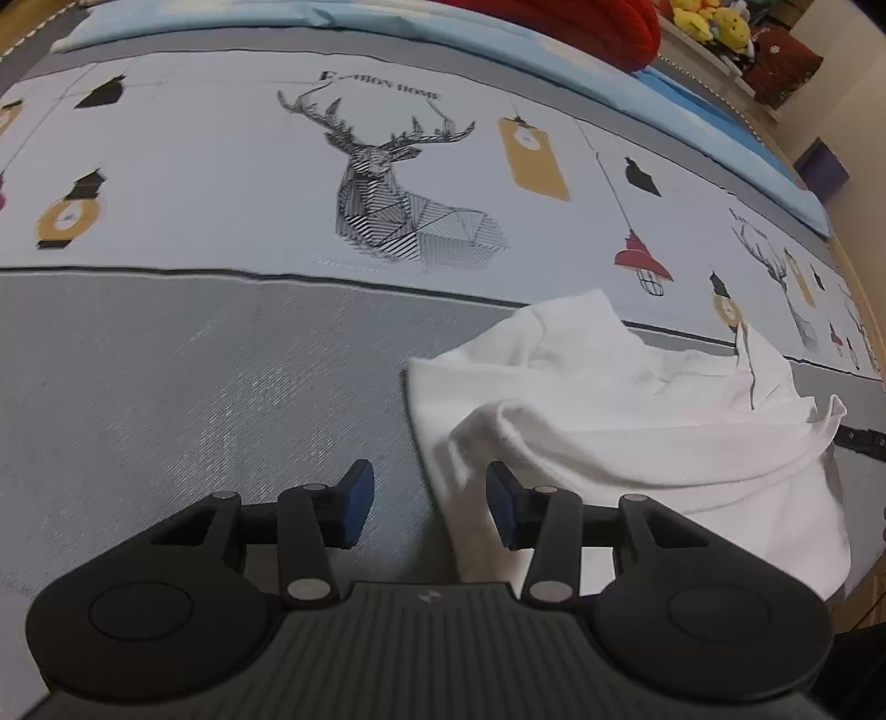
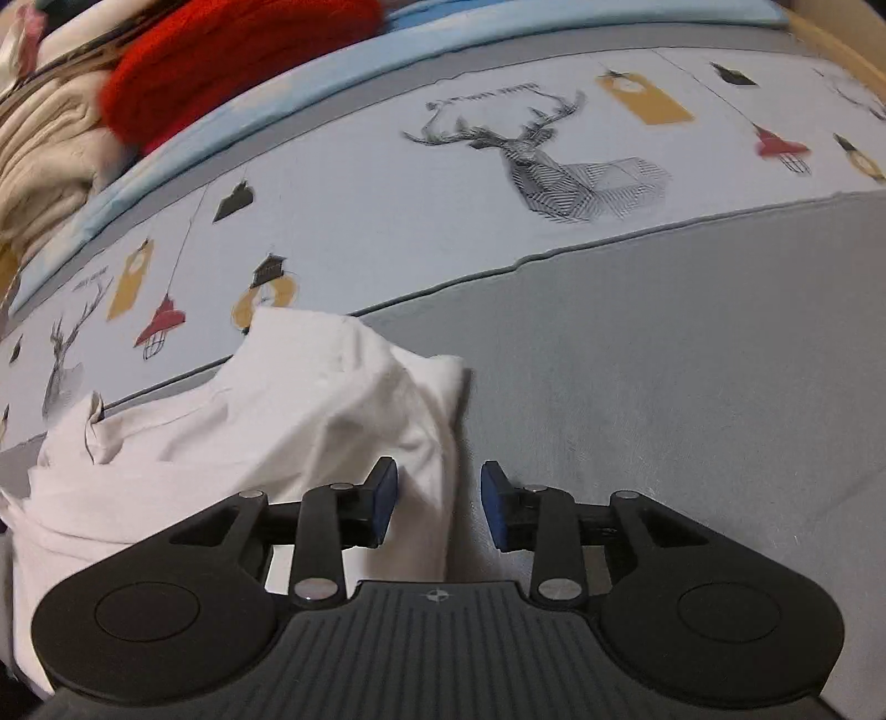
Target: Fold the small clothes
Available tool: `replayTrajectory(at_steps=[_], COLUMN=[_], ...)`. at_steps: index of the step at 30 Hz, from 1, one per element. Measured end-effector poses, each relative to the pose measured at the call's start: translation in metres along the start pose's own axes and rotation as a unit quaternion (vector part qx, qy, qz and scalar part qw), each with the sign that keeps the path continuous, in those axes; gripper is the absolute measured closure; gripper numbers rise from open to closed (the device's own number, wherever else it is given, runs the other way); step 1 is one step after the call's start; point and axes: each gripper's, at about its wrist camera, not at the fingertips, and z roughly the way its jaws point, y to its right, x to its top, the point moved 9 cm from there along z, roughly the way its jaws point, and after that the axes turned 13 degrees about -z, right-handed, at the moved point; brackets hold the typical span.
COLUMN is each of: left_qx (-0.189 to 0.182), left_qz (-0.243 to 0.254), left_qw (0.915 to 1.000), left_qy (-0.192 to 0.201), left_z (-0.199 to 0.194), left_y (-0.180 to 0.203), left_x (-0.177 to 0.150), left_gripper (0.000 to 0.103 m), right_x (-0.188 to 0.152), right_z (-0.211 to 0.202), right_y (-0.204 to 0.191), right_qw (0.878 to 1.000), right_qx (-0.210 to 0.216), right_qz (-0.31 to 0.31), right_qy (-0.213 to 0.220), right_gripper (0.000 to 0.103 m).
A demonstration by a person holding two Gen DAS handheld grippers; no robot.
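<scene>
Left wrist: each hand-held gripper (image 1: 429, 507) (image 2: 438, 504) gapes, straddling the white garment's (image 1: 609, 421) edge.

A bed fills the scene, spread with a printed sheet (image 1: 221, 183): a plain grey band near, a pale band farther off with deer heads, lanterns and tags. Beyond lies a light-blue blanket (image 1: 232, 22) and a red knitted heap (image 2: 232, 61). Yellow plush toys (image 1: 711, 22) sit on a far right shelf; cream bedding (image 2: 44, 155) is bunched far left.
</scene>
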Motion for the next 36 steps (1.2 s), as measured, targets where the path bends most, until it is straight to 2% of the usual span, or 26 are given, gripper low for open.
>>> replayTrajectory(at_steps=[3, 7, 9, 10, 11, 12, 14, 16, 18, 22, 26, 29, 31, 32, 34, 36], left_qx=[0.007, -0.008, -0.020, -0.023, -0.022, -0.018, -0.020, -0.031, -0.026, -0.010, 0.000, 0.005, 0.015, 0.016, -0.003, -0.030], left_qz=[-0.008, -0.022, -0.019, -0.012, -0.003, 0.007, -0.005, -0.039, -0.043, -0.025, -0.036, -0.049, -0.048, -0.048, -0.057, -0.065], left_qw=[0.9999, 0.9996, 0.9995, 0.9996, 0.9996, 0.9996, 0.9984, 0.9942, 0.9912, 0.9928, 0.9918, 0.9891, 0.9905, 0.9920, 0.9956, 0.9964], left_qy=[0.005, 0.018, 0.015, 0.013, 0.015, 0.020, 0.052, 0.095, 0.122, 0.117, 0.123, 0.139, 0.128, 0.116, 0.073, 0.044], left_z=[0.007, 0.014, 0.016, 0.018, 0.019, 0.018, 0.009, -0.004, -0.009, 0.003, 0.007, 0.005, 0.009, 0.011, 0.014, 0.011], left_y=[0.001, 0.015, 0.023, 0.027, 0.030, 0.032, 0.030, 0.025, 0.025, 0.034, 0.032, 0.027, 0.026, 0.025, 0.023, 0.022], left_x=[0.005, 0.018, 0.019, 0.020, 0.020, 0.023, 0.036, 0.052, 0.060, 0.061, 0.066, 0.070, 0.068, 0.065, 0.054, 0.042], left_gripper=[0.054, 0.054, 0.055, 0.055, 0.070, 0.099, 0.099, 0.099, 0.099, 0.099, 0.099, 0.098, 0.095, 0.094, 0.086, 0.078], right_x=[0.009, 0.023, 0.029, 0.031, 0.032, 0.034, 0.040, 0.051, 0.061, 0.071, 0.077, 0.086, 0.090, 0.090, 0.080, 0.066], right_z=[0.007, 0.012, 0.015, 0.017, 0.018, 0.019, 0.016, 0.006, -0.002, 0.002, 0.012, 0.006, 0.004, 0.008, 0.019, 0.026], right_y=[-0.005, -0.009, -0.010, -0.011, -0.012, -0.012, -0.008, -0.002, 0.002, 0.006, 0.006, 0.001, -0.003, -0.004, -0.002, -0.004], right_qw=[1.000, 0.999, 0.999, 0.999, 1.000, 0.999, 0.999, 0.996, 0.993, 0.990, 0.990, 0.987, 0.986, 0.987, 0.991, 0.996], right_qx=[-0.017, -0.025, -0.025, -0.021, -0.018, -0.019, -0.027, -0.026, -0.025, -0.053, -0.059, -0.056, -0.063, -0.068, -0.079, -0.064], right_qz=[-0.016, -0.013, -0.008, -0.004, -0.003, -0.002, 0.010, 0.043, 0.065, 0.069, 0.073, 0.067, 0.052, 0.047, 0.049, 0.046], right_qy=[0.005, 0.020, 0.026, 0.026, 0.025, 0.026, 0.038, 0.069, 0.098, 0.108, 0.102, 0.132, 0.145, 0.137, 0.096, 0.051], right_gripper=[0.068, 0.070, 0.082, 0.093, 0.096, 0.096, 0.097, 0.097, 0.098, 0.098, 0.098, 0.097, 0.097, 0.096, 0.086, 0.084])
